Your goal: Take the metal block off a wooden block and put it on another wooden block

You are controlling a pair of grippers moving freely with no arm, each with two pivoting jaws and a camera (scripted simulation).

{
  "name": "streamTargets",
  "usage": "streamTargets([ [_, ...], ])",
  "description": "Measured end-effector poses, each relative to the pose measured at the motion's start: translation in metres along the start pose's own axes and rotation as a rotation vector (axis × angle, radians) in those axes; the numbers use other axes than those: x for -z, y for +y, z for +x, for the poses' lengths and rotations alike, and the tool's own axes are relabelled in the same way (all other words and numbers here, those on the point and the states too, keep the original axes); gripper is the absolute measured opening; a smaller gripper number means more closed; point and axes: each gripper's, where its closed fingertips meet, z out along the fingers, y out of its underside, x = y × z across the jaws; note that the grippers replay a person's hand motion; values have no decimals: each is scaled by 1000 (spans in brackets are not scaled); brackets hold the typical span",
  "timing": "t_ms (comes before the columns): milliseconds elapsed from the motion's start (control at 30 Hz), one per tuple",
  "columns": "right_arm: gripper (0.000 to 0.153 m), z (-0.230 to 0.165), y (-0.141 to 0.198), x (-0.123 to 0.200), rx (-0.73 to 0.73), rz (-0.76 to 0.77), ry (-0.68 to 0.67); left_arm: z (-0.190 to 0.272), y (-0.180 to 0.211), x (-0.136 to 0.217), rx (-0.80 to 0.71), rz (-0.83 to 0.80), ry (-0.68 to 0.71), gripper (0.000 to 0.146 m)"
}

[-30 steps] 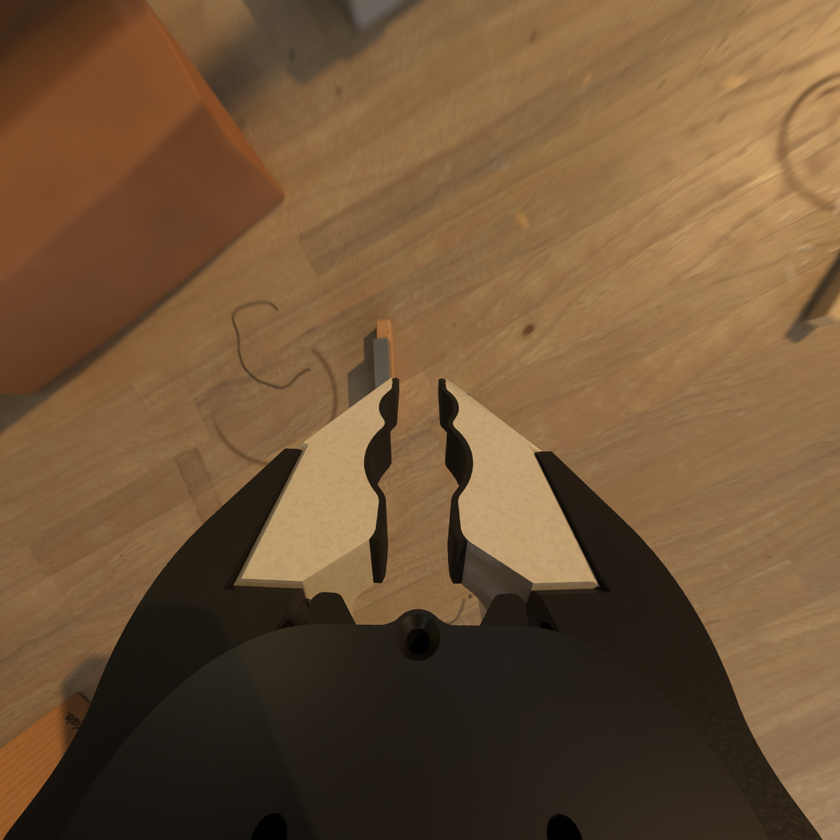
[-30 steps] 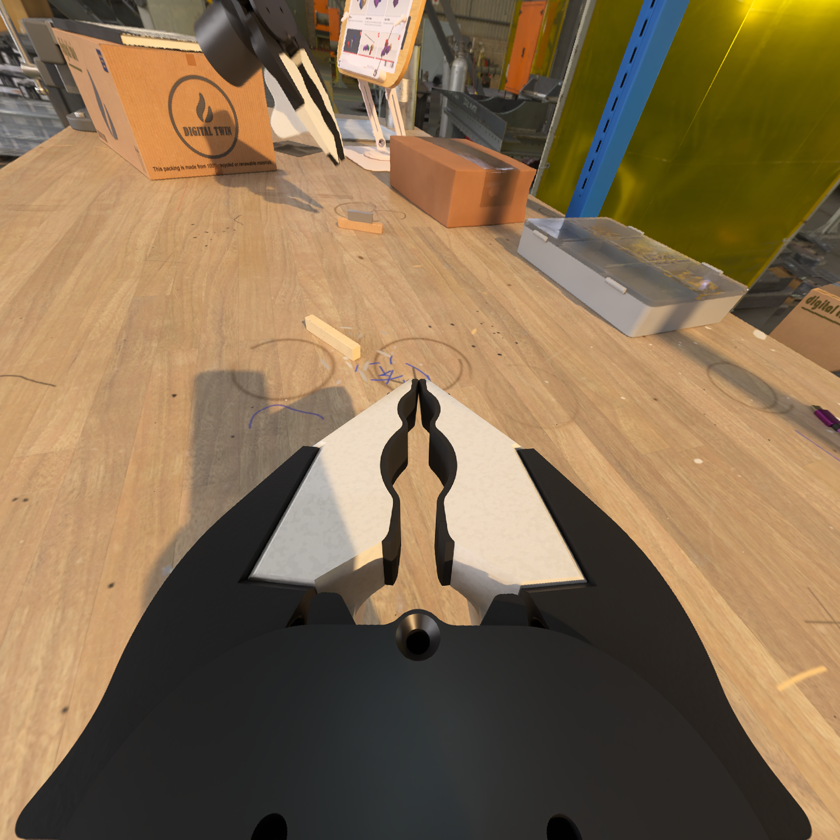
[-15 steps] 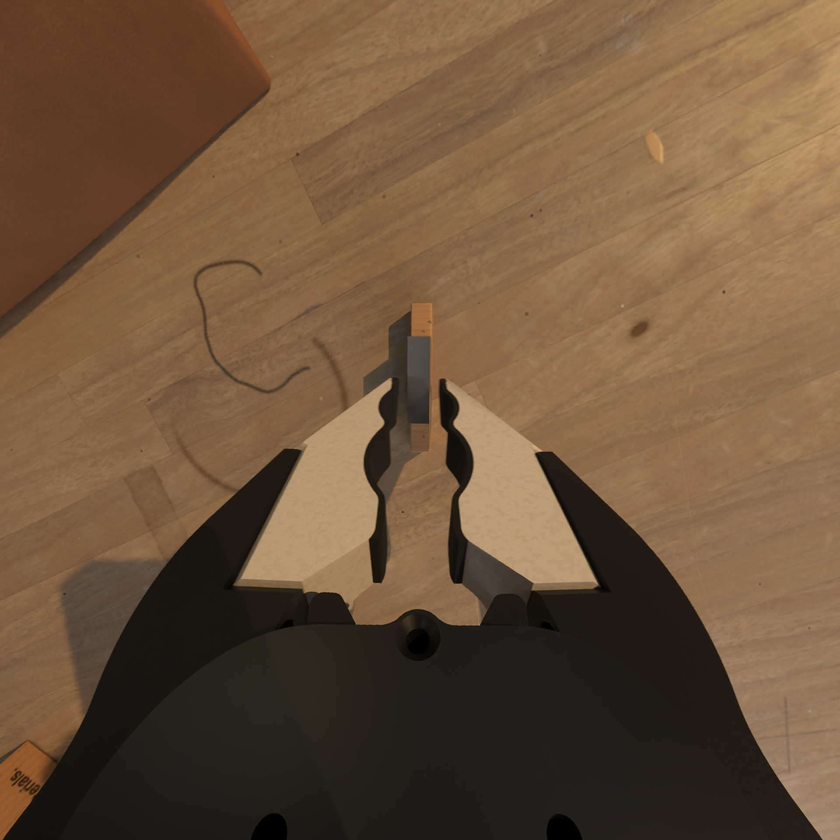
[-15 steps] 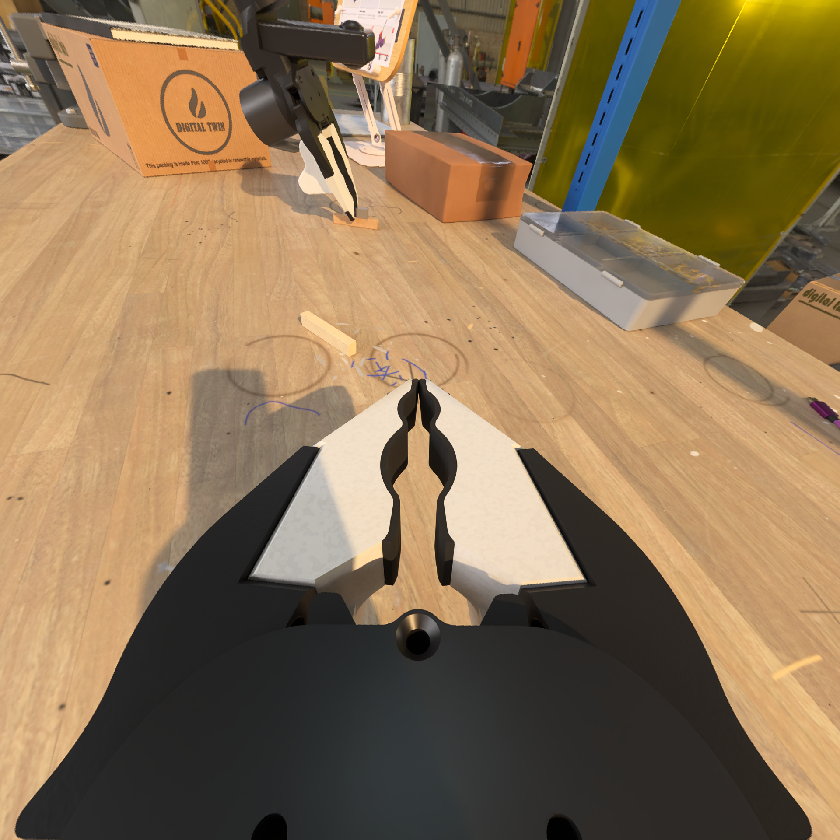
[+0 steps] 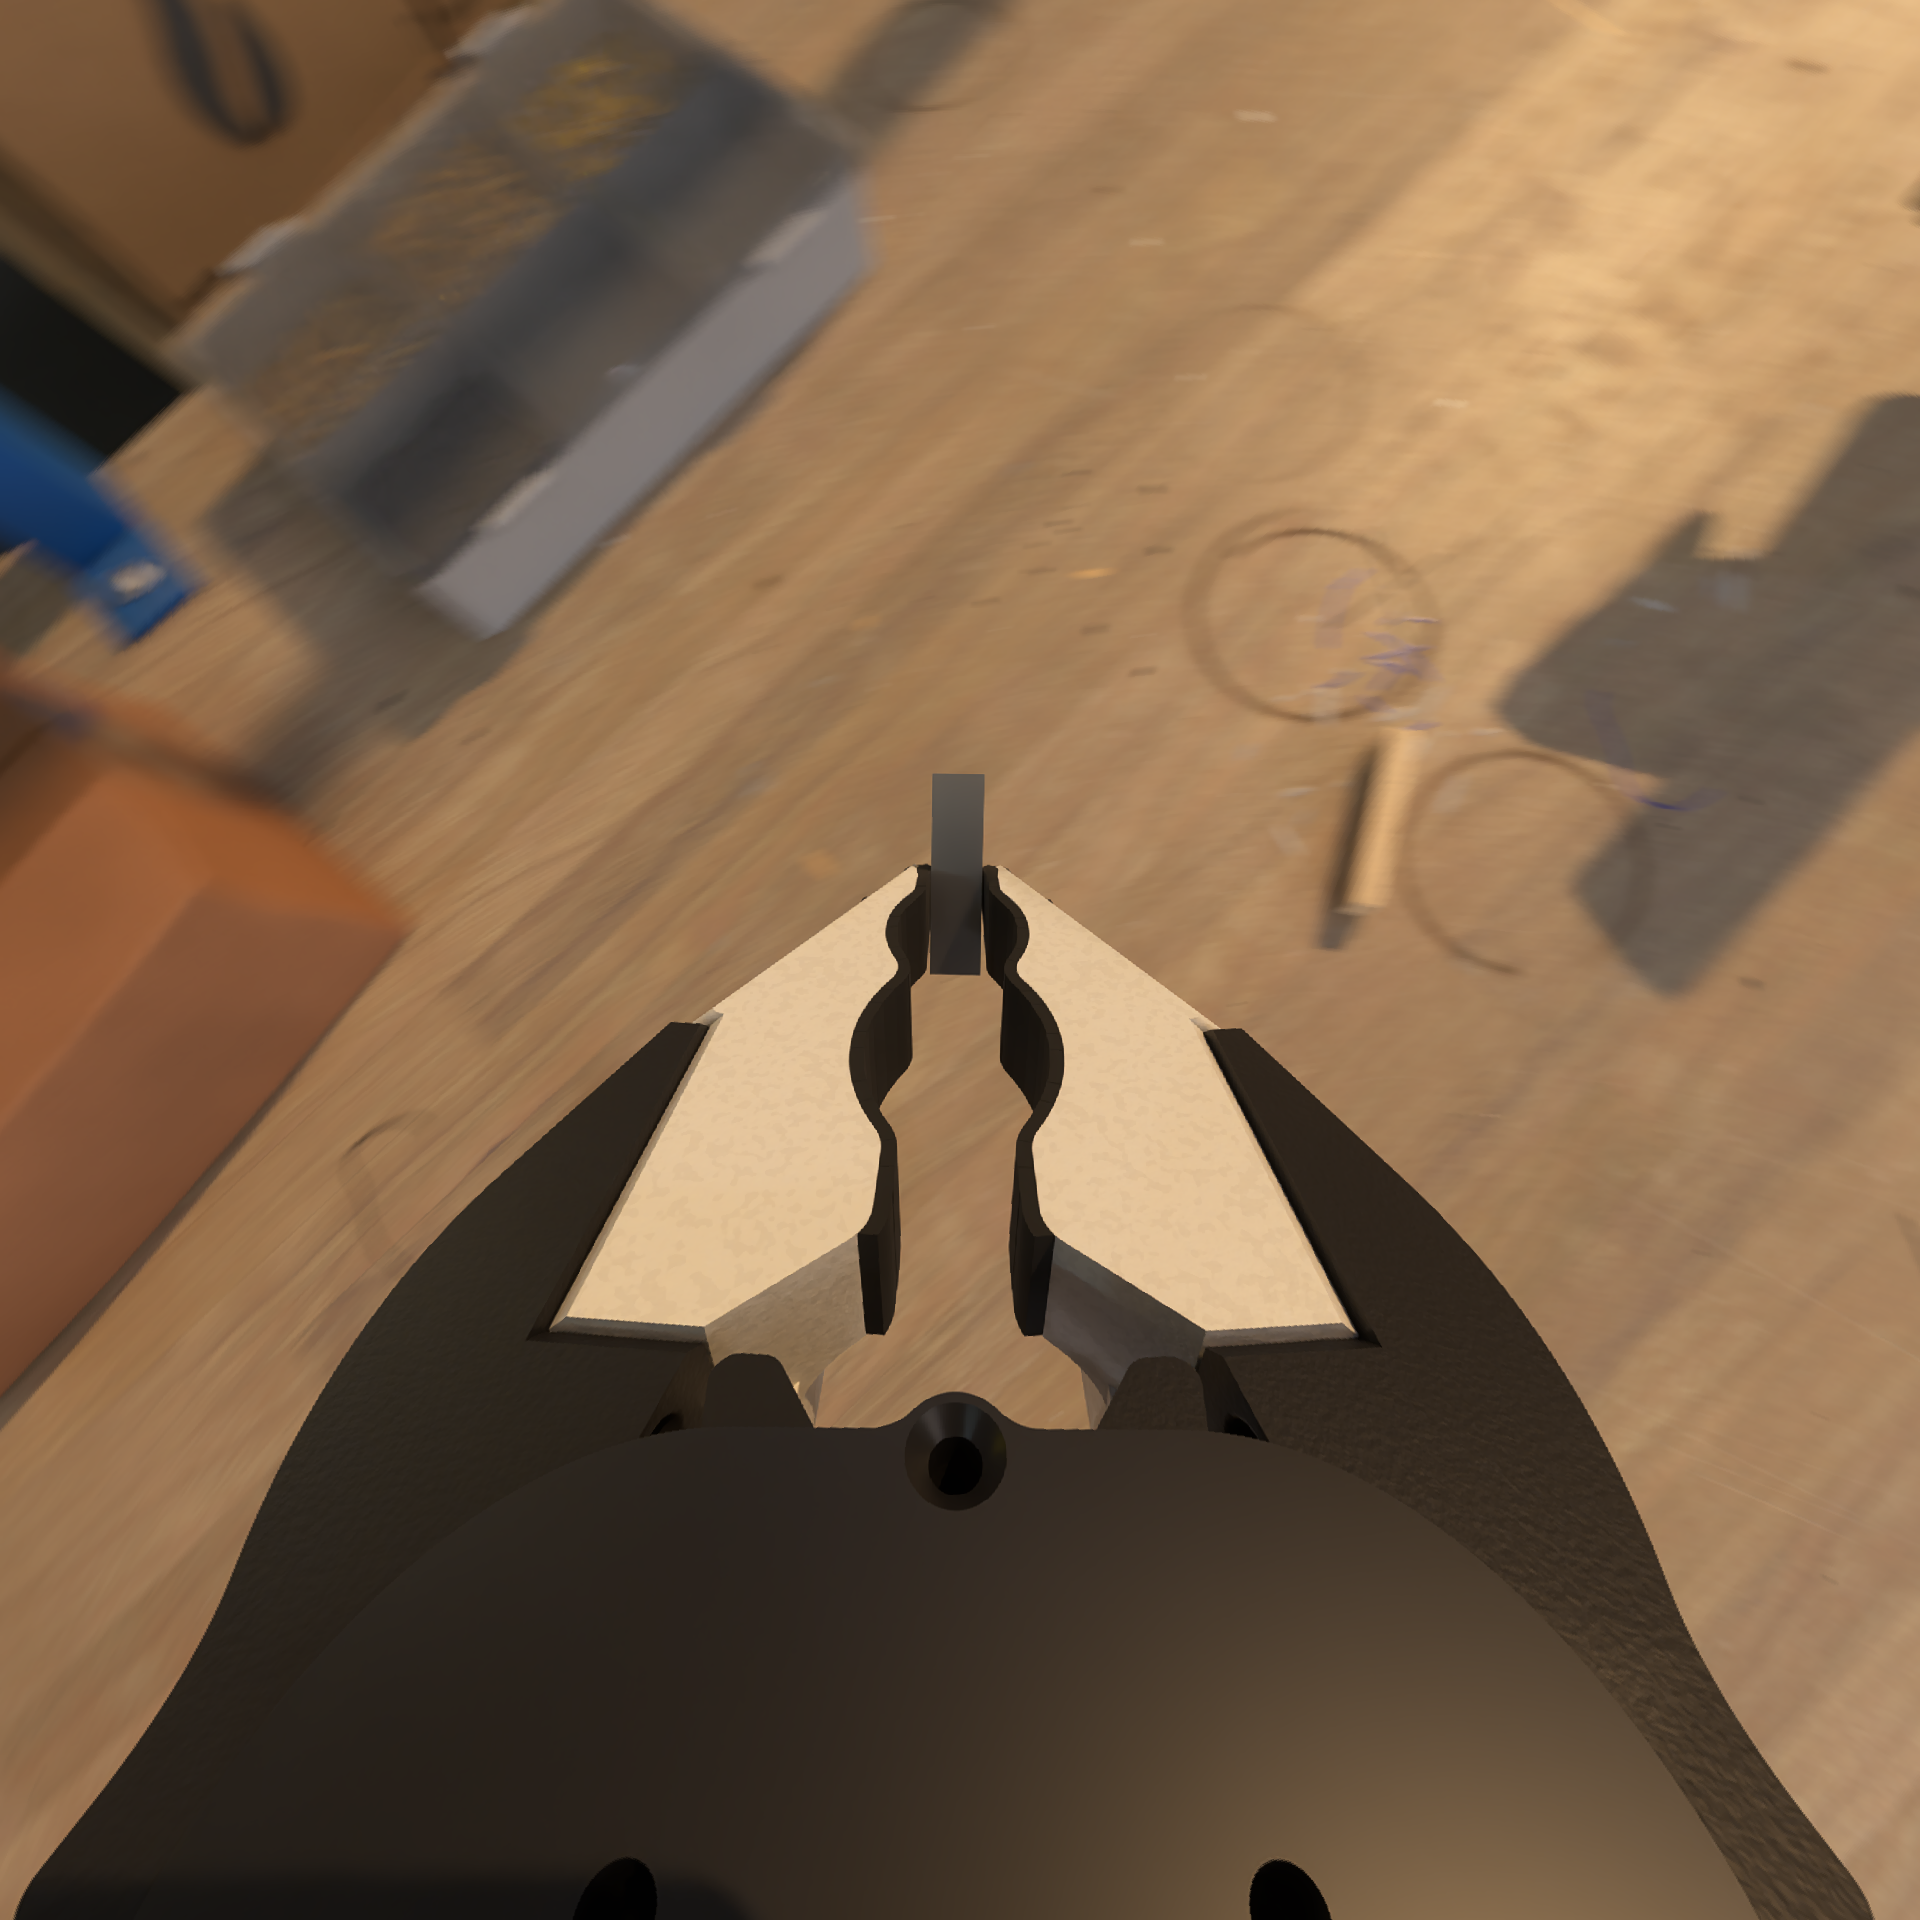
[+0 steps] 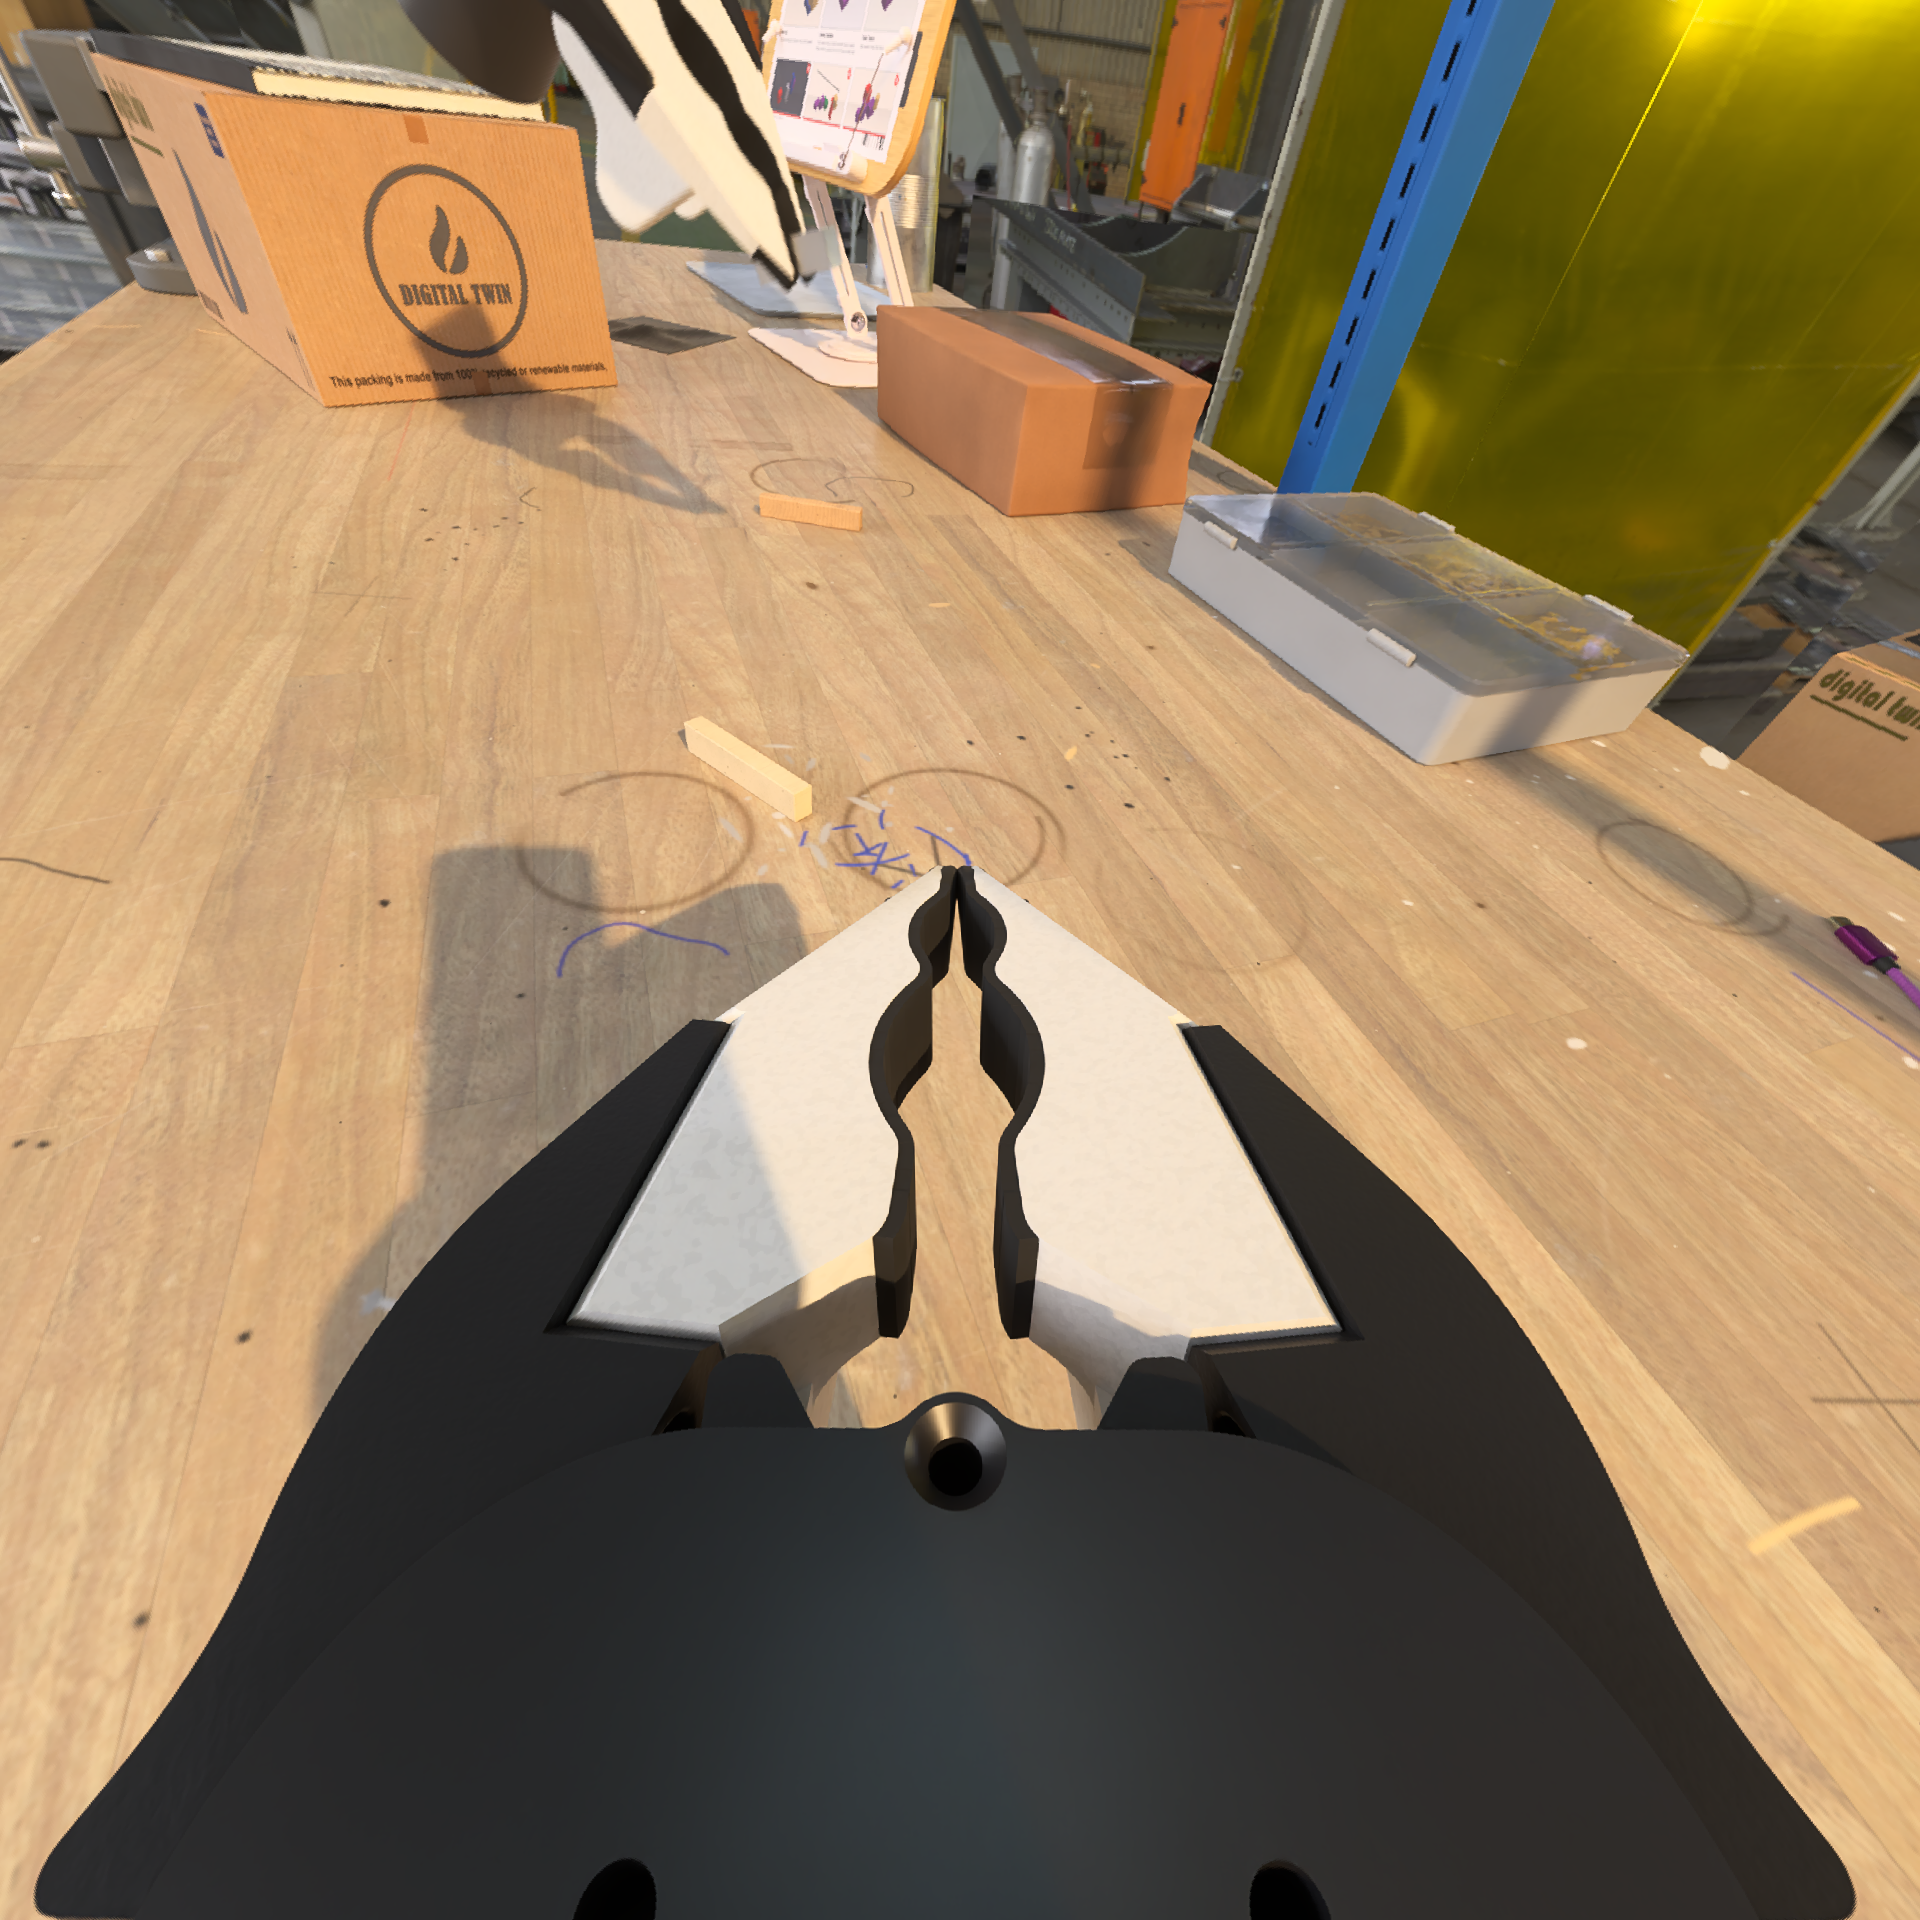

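My left gripper (image 5: 954, 883) is shut on the grey metal block (image 5: 956, 831), which sticks out past the fingertips, high above the table. In the right wrist view the left gripper (image 6: 784, 265) hangs in the air at the top. The orange-brown wooden block (image 6: 809, 511) lies bare on the table below it. A pale wooden block (image 6: 746, 767) lies nearer, and shows blurred in the left wrist view (image 5: 1377, 836). My right gripper (image 6: 956, 878) is shut and empty, low over the table short of the pale block.
A brown box (image 6: 1029, 410), a grey parts case (image 6: 1423, 623), a large cardboard carton (image 6: 364, 239) and a stand with a board (image 6: 842, 301) stand along the far and right side. Pencil circles (image 6: 634, 842) mark the table (image 6: 312, 727). A purple item (image 6: 1870, 951) lies at the right.
My left gripper closed on the metal block, lifted it off the orange-brown wooden block and swung up and toward the pale block; its view is blurred. My right gripper barely moved.
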Motion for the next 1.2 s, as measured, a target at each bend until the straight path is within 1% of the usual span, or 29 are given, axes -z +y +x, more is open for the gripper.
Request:
streamTargets([
  [67, 0, 0, 0, 0, 3, -1, 0, 48, -8, -23, -80, -20, 103, 9],
  [133, 0, -1, -1, 0, 5, 0, -1, 87, -2, -51, -113, -67, 192, 9],
  [233, 0, -2, -3, 1, 8, 6, -4, 114, 12, -84, -146, -134, 229, 9],
  [300, 0, -2, -3, 1, 13, 4, -5, 126, 19, -96, -132, -163, 273, 9],
  [533, 0, -4, -4, 0, 22, 2, -10, 145, 39, -117, -131, -243, 295, 9],
  [633, 0, -4, -4, 1, 20, 3, -11, 146, 40, -119, -115, -230, 291, 9],
  [667, 0, -4, -4, 1, 20, 4, -11, 146, 39, -119, -116, -231, 289, 16],
  [733, 0, -4, -4, 1, 21, 6, -11, 146, 34, -114, -115, -210, 283, 23],
  [833, 0, -4, -5, 2, 21, 7, -8, 142, 20, -95, -109, -149, 280, 25],
  [933, 0, -3, -5, 2, 18, 10, -7, 130, 0, -65, -92, -53, 264, 24],
  [1067, 0, -2, -3, 1, 13, 4, -8, 94, -18, -18, -55, 54, 188, 22],
  [1133, 0, -2, -2, 1, 10, 2, -9, 67, -16, 3, -30, 73, 114, 21],
  [1200, 0, -2, -2, 0, 8, 2, -9, 38, -6, 20, 0, 68, 28, 21],
])
